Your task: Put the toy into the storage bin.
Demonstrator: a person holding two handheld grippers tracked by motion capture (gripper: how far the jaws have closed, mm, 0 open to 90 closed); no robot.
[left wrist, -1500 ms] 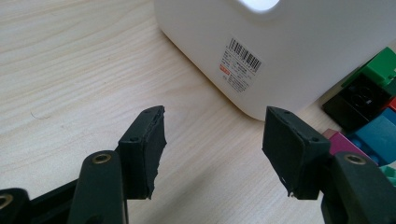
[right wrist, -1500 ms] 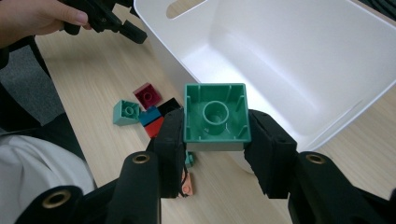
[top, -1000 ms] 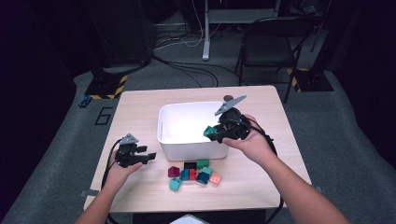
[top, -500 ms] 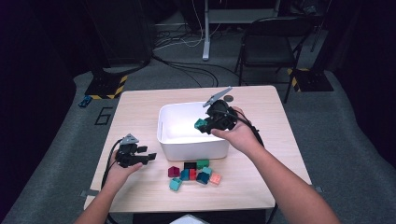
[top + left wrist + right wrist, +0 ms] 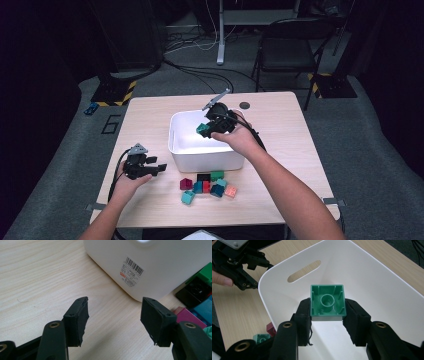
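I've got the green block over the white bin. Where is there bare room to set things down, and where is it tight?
The white bin looks bare inside, under the green block in the right tool. Bare tabletop lies behind and right of the bin. Bare wood also between the left tool and the bin. Crowded: the block cluster against the bin's front.

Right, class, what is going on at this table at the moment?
A person is sorting toy blocks into a white bin. The right tongs grip a green block above the inside of the bin. The left tongs rest open on the table beside it. More blocks wait in front.
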